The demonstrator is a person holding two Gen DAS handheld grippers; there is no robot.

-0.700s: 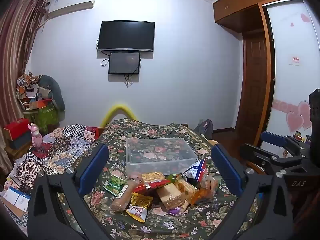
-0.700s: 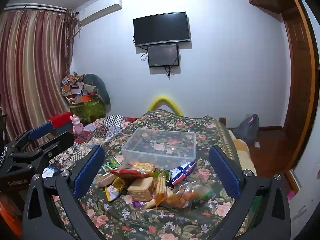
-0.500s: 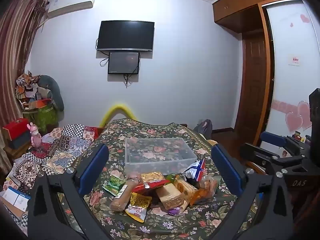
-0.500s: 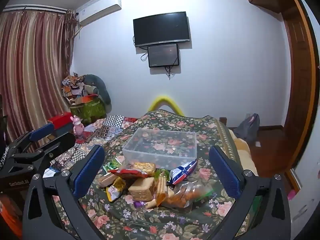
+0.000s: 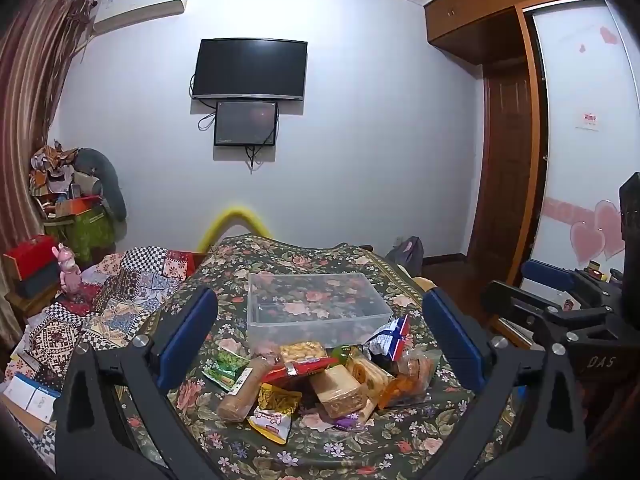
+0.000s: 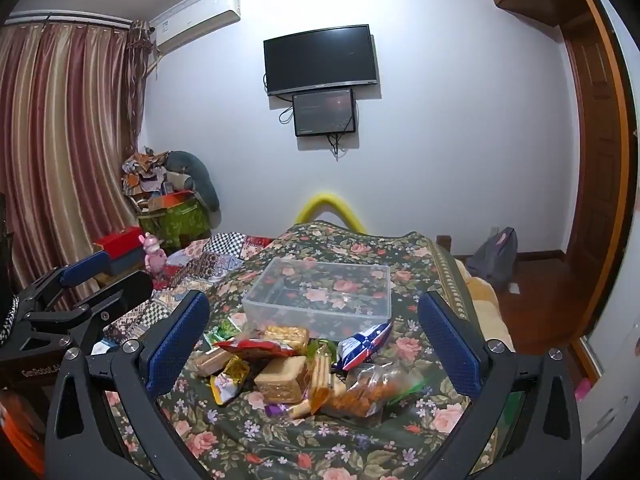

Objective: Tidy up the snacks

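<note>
On the floral bedspread point(image 5: 328, 446) one clear plastic box point(image 5: 316, 304), rectangular and lidless, is sitting just behind a heap of roughly a dozen snack packets point(image 5: 320, 376); the exact count is hard to make out because the wrappers are overlapping. Among them are showing one blue-and-white crinkled bag point(image 5: 386, 338), one red foil packet point(image 5: 298, 370), one yellow pouch point(image 5: 274, 408), one tan block of biscuits point(image 5: 338, 390) and one transparent bag of orange pieces point(image 6: 370, 390). The lower packets are lying partly hidden under the upper ones. The left gripper point(image 5: 320, 340) is hanging above the heap with its two blue ribbed pads spread wide and nothing between them. The right gripper point(image 6: 314, 336) is hovering likewise, its pads wide apart and empty. Each gripper's black frame is being cut off by the bottom edge. Two dark screens point(image 5: 250, 70) are hanging on the far wall
</note>
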